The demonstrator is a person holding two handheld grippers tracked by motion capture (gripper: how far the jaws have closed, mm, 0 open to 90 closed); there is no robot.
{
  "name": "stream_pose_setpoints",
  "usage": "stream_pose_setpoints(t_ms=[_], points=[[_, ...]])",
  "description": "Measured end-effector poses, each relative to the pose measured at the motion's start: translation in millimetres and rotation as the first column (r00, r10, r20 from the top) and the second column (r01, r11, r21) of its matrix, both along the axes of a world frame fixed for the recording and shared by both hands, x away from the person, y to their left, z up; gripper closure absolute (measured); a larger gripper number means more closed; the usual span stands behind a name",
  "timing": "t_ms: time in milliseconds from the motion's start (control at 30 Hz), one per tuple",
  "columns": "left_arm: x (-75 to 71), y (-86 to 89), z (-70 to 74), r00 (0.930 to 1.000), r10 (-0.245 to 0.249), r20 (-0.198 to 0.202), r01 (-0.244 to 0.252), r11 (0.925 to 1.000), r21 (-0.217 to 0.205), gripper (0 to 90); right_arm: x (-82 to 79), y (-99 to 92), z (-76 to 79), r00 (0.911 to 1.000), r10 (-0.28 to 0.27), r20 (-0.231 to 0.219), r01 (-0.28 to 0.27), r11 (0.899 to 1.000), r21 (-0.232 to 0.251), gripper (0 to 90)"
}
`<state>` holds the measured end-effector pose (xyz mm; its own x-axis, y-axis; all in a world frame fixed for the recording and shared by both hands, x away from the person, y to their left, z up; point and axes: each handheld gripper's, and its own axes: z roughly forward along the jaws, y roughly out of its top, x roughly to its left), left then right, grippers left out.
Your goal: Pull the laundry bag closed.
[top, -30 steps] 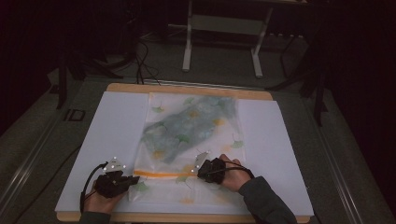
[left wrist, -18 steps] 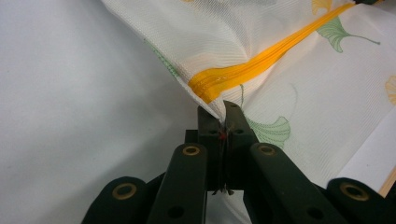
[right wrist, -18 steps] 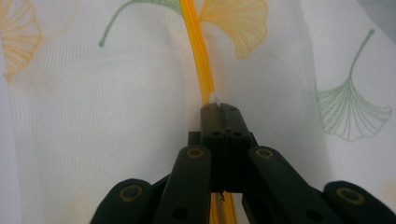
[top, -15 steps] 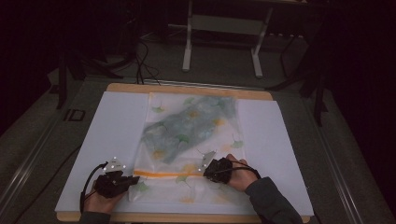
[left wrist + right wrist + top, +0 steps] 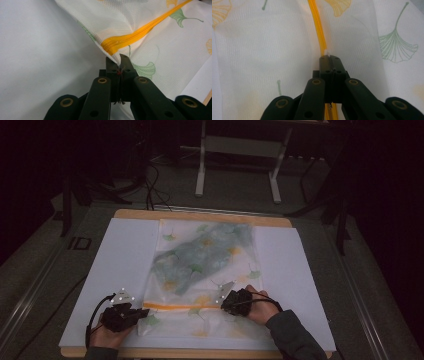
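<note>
Checking high view first: mesh laundry bag [image 5: 202,270] lies flat mid-tabletop on the white sheet [image 5: 115,265], its zip end toward the near edge, greenish garment [image 5: 200,252] inside. Left tongs [image 5: 142,312] sit at the bag's near-left corner, right tongs [image 5: 225,304] further along the orange zipper [image 5: 180,306], toward the near-right.

Left gripper view: left tongs [image 5: 120,58] clenched on the bag's corner right at the zipper's [image 5: 130,37] end, fabric bunched and lifted off the sheet there.

Right gripper view: right tongs [image 5: 329,58] clenched on the small white zipper pull [image 5: 326,53], orange zipper [image 5: 318,27] running straight ahead of them.

My read on risks: the pull tab is tiny, so any sideways tug could slip it out of the jaws. If the left anchor lets the corner creep, the mesh goes slack and the slider could jam on a fold. Pulling upward rather than along the track would drag the whole bag across the sheet.
</note>
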<state>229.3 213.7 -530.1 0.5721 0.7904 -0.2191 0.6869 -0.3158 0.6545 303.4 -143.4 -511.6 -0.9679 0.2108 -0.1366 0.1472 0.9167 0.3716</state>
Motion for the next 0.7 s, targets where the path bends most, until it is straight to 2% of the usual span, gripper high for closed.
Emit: stream_pose_setpoints(t_ms=[333,700], points=[[-0.1,0.5,-0.1,1.0000,0.001,-0.003,-0.001,1.0000,-0.002,88.4,0.4,-3.9,0.3,1.0000,-0.003,0.004,0.003,1.000,-0.010,90.0],[-0.1,0.7,-0.2,1.0000,0.003,-0.003,-0.003,1.0000,0.001,88.3,0.9,-18.1,1.7,0.9998,-0.020,0.006,0.020,0.999,-0.037,90.0]])
